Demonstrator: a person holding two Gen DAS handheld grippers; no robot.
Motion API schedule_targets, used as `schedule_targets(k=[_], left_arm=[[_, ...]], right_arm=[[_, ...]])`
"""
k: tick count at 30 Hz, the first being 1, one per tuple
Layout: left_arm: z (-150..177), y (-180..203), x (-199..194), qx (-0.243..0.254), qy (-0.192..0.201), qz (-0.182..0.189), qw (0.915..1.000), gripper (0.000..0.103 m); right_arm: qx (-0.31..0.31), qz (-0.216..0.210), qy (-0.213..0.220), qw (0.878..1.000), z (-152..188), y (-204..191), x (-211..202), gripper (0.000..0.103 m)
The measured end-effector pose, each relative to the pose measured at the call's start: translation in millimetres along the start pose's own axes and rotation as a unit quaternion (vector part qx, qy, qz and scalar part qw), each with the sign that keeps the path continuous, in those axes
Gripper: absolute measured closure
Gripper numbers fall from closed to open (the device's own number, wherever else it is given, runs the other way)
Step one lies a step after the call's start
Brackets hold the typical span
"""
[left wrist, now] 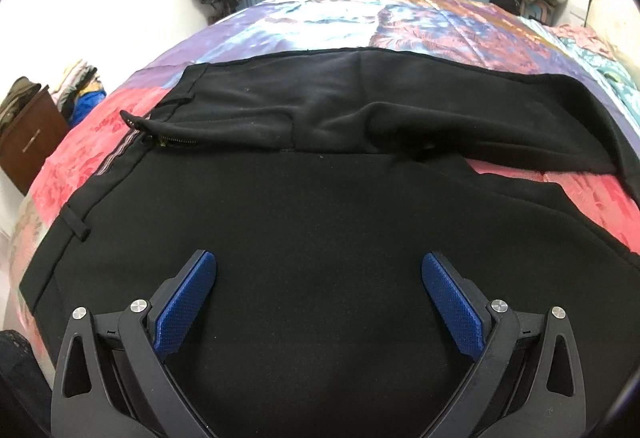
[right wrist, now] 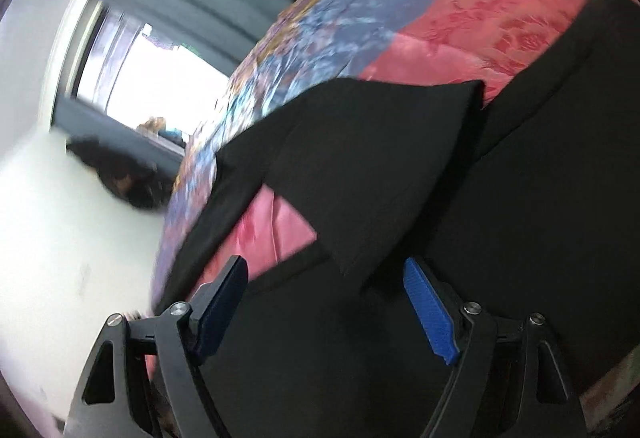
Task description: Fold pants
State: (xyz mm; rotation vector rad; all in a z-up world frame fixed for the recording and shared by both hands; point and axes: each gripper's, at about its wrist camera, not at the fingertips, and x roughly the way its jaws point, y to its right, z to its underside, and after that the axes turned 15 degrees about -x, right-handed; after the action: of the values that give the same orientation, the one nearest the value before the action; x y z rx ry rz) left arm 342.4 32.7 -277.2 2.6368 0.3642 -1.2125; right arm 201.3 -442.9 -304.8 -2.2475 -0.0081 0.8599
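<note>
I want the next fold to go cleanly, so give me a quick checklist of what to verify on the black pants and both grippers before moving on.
1. Left gripper open, nothing between its blue pads: ok.
2. Right gripper open, not pinching cloth: ok; its view is blurred.
3. Black fabric pants lying on the patchwork pink, purple and blue bedspread: ok.
4. Upper layer flat: not ok; a raised crease bunches below the far edge.
5. Brass zipper fly closed: not ok, it gapes open at the waistband.
6. Legs aligned: not ok; pink bedspread shows between two black layers in the right wrist view.
</note>
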Motion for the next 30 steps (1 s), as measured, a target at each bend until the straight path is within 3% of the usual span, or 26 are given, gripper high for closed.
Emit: schedule_targets(k=[2,3,4,7,13,16,20,22,23,25,26,27,28,30], left_arm=[[0,0,0,0.000,0.000,-0.001,1.0000,0.000],[0,0,0,0.001,0.000,-0.001,1.0000,0.000],[0,0,0,0.001,0.000,-0.002,1.0000,0.000],[0,1,0,0.003,-0.001,-0.004,1.0000,0.000],[-2,2,1,0.005,-0.004,-0.012,0.9999,0.000],[-1,5,0,0.011,0.001,-0.020,0.9997,0.000],[0,8,-2,0.020,0.009,-0.032,0.9992,0.000],[1,10,-2,0.025,0.013,-0.038,0.9989,0.000],[1,11,-3,0.027,0.015,-0.040,0.9987,0.000],[2,13,-3,0.033,0.020,-0.047,0.9981,0.000],[2,13,-3,0.035,0.022,-0.049,0.9980,0.000],[3,14,-4,0.036,0.024,-0.051,0.9978,0.000],[3,14,-4,0.038,0.026,-0.052,0.9976,0.000],[3,14,-4,0.038,0.027,-0.053,0.9975,0.000]], right_arm=[[0.048,0.005,0.006,0.999,-7,9,3,0.041],[0.068,0.012,0.006,0.998,-8,14,3,0.064],[0.081,0.026,0.001,0.996,-8,18,3,0.094],[0.096,0.039,-0.005,0.995,-9,27,-3,0.099],[0.015,0.011,0.042,0.999,-34,8,-78,0.100],[-0.022,0.022,0.051,0.998,-38,7,-113,0.103],[-0.079,0.107,0.040,0.990,-32,20,-144,0.103],[-0.062,0.142,0.032,0.987,-27,38,-149,0.102],[-0.037,0.136,0.033,0.989,-26,47,-151,0.101],[-0.015,0.112,0.027,0.993,-25,53,-148,0.086],[-0.005,0.078,0.029,0.997,-22,50,-143,0.076],[0.003,0.057,0.029,0.998,-19,48,-142,0.050],[0.013,0.035,0.028,0.999,-14,42,-134,0.034],[0.037,-0.020,0.011,0.999,-2,31,-108,0.032]])
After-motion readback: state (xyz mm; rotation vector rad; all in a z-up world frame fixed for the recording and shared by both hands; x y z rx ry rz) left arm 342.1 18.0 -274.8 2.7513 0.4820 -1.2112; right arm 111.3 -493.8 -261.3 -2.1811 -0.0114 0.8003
